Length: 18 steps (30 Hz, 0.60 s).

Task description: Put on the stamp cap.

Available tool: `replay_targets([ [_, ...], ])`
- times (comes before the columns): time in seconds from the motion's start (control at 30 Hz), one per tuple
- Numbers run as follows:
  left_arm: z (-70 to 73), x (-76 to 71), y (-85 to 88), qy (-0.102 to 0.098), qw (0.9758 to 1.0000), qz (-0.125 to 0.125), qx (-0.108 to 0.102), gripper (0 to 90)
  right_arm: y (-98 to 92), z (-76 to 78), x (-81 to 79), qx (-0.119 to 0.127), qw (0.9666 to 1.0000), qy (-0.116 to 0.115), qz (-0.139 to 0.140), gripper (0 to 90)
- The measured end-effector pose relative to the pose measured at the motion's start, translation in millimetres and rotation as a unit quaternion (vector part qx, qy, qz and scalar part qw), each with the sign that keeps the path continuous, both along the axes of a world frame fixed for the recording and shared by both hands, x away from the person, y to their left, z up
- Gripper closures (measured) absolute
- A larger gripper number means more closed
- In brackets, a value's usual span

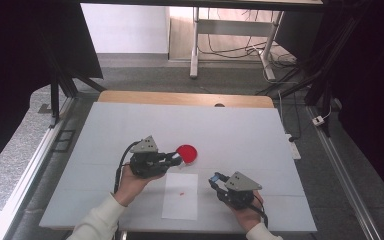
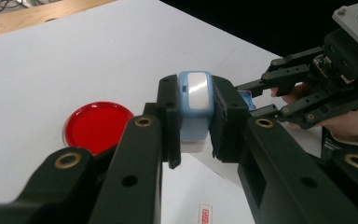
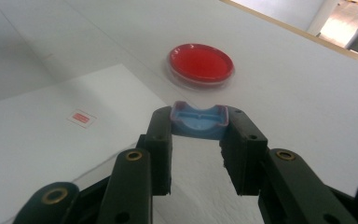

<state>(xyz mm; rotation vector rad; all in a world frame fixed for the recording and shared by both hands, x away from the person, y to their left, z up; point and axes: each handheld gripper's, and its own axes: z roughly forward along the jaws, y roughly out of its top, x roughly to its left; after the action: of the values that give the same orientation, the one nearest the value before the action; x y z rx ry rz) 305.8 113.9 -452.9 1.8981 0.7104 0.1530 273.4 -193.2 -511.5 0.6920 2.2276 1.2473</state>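
My left gripper [image 2: 196,122] is clamped on a pale blue stamp body [image 2: 195,109], held just beside the red dish [image 2: 98,125] and above the counter [image 1: 240,130]. My right gripper [image 3: 199,122] is clamped on the blue cap [image 3: 199,121], on the near side of the red dish, over the white paper sheet [image 1: 181,196]. Risk: the cap is pinched only at its ends, so a twist could pop it free. The sheet's small red mark [image 3: 81,117] is too blurred to read; no brand is legible.
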Motion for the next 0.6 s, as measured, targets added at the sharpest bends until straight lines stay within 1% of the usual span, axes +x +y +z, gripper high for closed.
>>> replay_targets([
  [0.27, -1.3, 0.0, -1.7, 0.001, 1.0, -0.002, 0.003, 74.8, 18.7, 0.0, -0.2, 0.0, 0.9998, -0.001, 0.018, 64.5],
  [0.37, -1.0, -0.4, -1.9, 0.001, 1.0, -0.001, 0.001, 74.8, 26.3, -0.7, -1.4, 0.004, 0.9997, -0.002, 0.023, 64.5],
  [0.5, -0.7, -0.8, -3.0, 0.001, 1.0, -0.003, 0.001, 74.8, 33.8, -2.7, -0.9, -0.002, 0.9996, -0.001, 0.029, 64.6],
  [0.57, -0.7, -0.9, -3.4, 0.002, 1.0, -0.003, 0.001, 74.8, 36.9, -4.0, 0.3, -0.004, 0.9995, -0.001, 0.03, 64.6],
  [0.6, -0.6, -1.1, -3.4, 0.001, 1.0, -0.003, 0.0, 74.8, 38.3, -4.0, 0.7, -0.009, 0.9996, -0.003, 0.026, 64.6],
])
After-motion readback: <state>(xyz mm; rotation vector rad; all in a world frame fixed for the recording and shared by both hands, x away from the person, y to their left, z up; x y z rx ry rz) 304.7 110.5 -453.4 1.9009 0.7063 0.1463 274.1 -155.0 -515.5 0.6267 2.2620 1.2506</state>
